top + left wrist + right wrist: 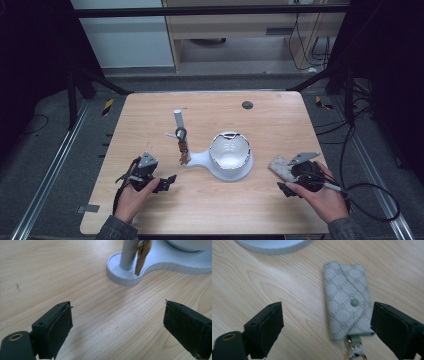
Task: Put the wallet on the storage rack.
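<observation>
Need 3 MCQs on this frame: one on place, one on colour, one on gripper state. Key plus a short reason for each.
1. Where does the grey patterned key pouch with a snap button lie?
A. on the wooden table, to the right of the white stand
B. inside the white bowl
C. hung on the post

2. What colour is the flat stand base that carries the upright post and the bowl?
A. red
B. white
C. black

3. How do the jaws of the right gripper stand?
A. shut on the pouch
B. shut on nothing
C. open, with the pouch between them and untouched

Answers:
1 A: the high view shows it on the table near the right hand.
2 B: base and bowl read white in the high view.
3 C: the right gripper view shows bare wood on both sides of the pouch.
</observation>
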Demonstrator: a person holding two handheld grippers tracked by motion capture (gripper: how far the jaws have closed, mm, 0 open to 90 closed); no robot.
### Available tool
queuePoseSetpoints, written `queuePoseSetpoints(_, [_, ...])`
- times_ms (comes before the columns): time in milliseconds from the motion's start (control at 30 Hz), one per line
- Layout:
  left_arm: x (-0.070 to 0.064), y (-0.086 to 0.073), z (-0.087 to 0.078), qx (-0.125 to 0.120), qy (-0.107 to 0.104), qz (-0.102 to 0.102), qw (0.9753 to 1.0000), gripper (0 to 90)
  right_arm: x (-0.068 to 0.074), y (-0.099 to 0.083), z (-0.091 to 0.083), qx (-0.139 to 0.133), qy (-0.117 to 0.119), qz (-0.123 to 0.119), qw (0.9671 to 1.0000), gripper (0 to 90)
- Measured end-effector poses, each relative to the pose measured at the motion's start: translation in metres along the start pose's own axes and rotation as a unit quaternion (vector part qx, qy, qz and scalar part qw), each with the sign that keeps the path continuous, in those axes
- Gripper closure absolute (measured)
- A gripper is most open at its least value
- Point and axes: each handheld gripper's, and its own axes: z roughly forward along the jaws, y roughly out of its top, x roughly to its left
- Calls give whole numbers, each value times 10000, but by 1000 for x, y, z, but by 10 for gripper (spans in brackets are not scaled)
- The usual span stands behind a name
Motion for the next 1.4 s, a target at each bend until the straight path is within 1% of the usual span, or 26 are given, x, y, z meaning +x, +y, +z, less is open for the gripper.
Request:
queuePoseSetpoints(67, [2,-4,3,62,4,-50,10000,81,-7,-5,-1,89,21,112,9999,139])
queuePoseSetpoints(100, [3,-5,4,85,-5,-10,10000,81,-11,-7,-1,126,40,134,9998,141])
queuePoseSetpoints(133, [4,-7,5,108,20,-25,9999,79,-13,-9,-2,142,30,156,9998,149])
queuePoseSetpoints(167, [5,-8,6,149,39,1,9999,78,-18,-12,-2,212,39,178,9996,160])
queuePoseSetpoints(200, [6,-9,8,154,53,14,9999,78,-18,-12,-2,212,39,178,9996,160])
queuePoseSetpoints(267, [9,-11,9,300,114,49,9995,78,-23,-15,-1,276,28,218,9994,161])
queuePoseSetpoints(300, [9,-12,10,274,146,17,9995,78,-26,-17,-1,315,61,243,9992,160])
queuePoseSetpoints(367, [10,-13,11,278,145,-9,9995,78,-30,-19,0,328,88,282,9990,160])
queuePoseSetpoints(400, [11,-13,11,305,149,23,9994,78,-31,-20,1,354,105,299,9989,162])
queuePoseSetpoints(500, [10,-14,13,346,157,25,9993,78,-36,-22,5,435,113,329,9984,156])
queuePoseSetpoints(533, [9,-14,13,370,153,40,9992,75,-38,-22,8,483,186,381,9979,150])
queuePoseSetpoints(567, [9,-14,14,368,164,71,9992,75,-38,-22,8,483,186,381,9979,150])
queuePoseSetpoints(633, [8,-14,14,358,174,71,9992,74,-41,-19,13,580,287,479,9968,144])
queuePoseSetpoints(767, [7,-15,15,372,191,165,9990,69,-44,-12,21,745,347,450,9956,138])
queuePoseSetpoints(900, [6,-15,16,381,208,220,9988,63,-49,-3,28,995,448,423,9931,135])
queuePoseSetpoints(967, [5,-16,16,385,238,272,9986,61,-50,0,31,1103,453,437,9919,143])
queuePoseSetpoints(1033, [4,-16,17,394,241,325,9984,53,-52,3,34,1217,488,372,9907,159])
queuePoseSetpoints(1067, [3,-16,17,393,231,338,9984,51,-52,4,35,1273,494,376,9899,160])
queuePoseSetpoints(1100, [3,-16,17,391,222,342,9984,51,-52,4,37,1319,522,437,9889,165])
queuePoseSetpoints(1133, [3,-16,17,386,222,344,9984,51,-53,4,39,1348,533,364,9888,175])
queuePoseSetpoints(1167, [3,-16,17,384,218,346,9984,51,-52,4,40,1364,539,390,9884,177])
queuePoseSetpoints(1200, [3,-16,17,382,217,348,9984,51,-52,4,41,1398,576,364,9878,182])
queuePoseSetpoints(1267, [3,-16,17,379,219,362,9984,48,-51,3,44,1450,553,323,9874,199])
queuePoseSetpoints(1333, [3,-16,17,376,215,368,9984,46,-52,4,44,1435,547,259,9878,239])
queuePoseSetpoints(1400, [3,-16,18,368,213,373,9984,44,-51,4,45,1443,566,254,9876,248])
